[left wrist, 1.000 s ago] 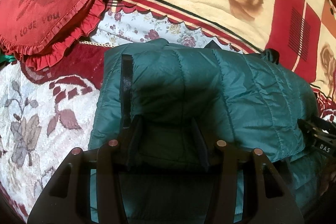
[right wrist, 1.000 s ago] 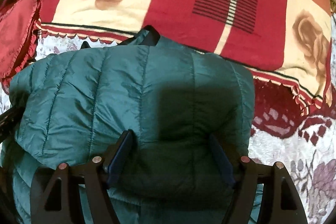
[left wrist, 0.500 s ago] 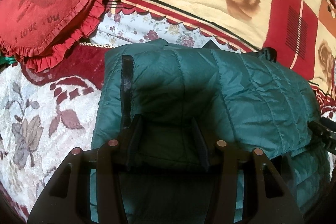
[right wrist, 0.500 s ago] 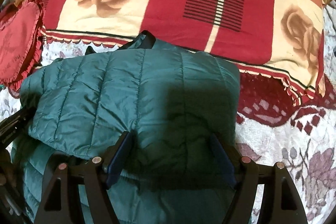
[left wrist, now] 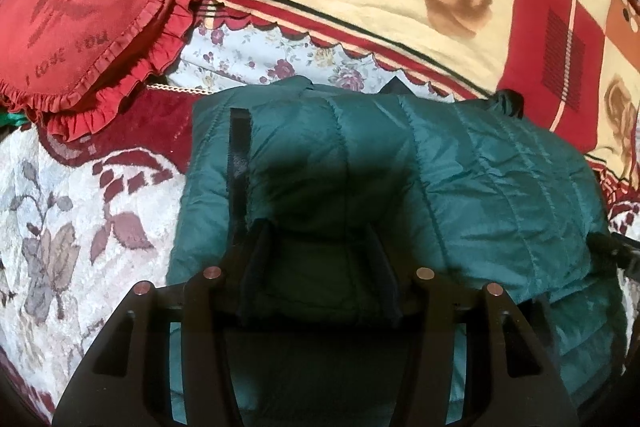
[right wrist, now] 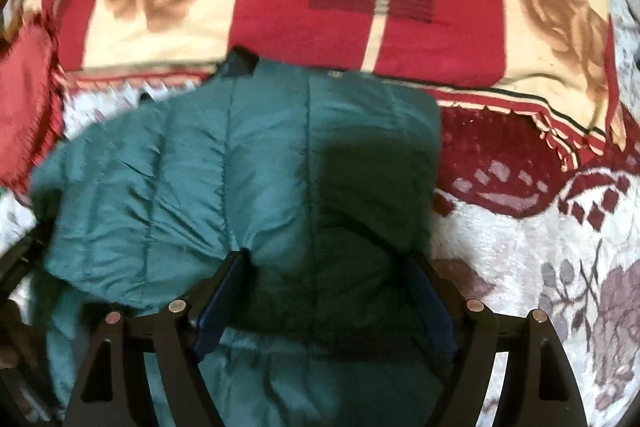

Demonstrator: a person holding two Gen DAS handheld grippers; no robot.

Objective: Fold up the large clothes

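Your green jacket (left wrist: pixel 460 179) lies folded on the bed (left wrist: pixel 60 227), just in front of the red and cream blanket (left wrist: pixel 400 7). A red heart pillow (left wrist: pixel 88 7) sits near it on the left.

Your left gripper (left wrist: pixel 320 267) has a puffy fold of the jacket between its 2 fingers. The jaws have just opened a little, and I cannot tell if they squeeze it.

Your right gripper (right wrist: pixel 328 299) also has jacket between its fingers. Its jaws have just been opening too. The picture is blurry, so I cannot tell if it grips.
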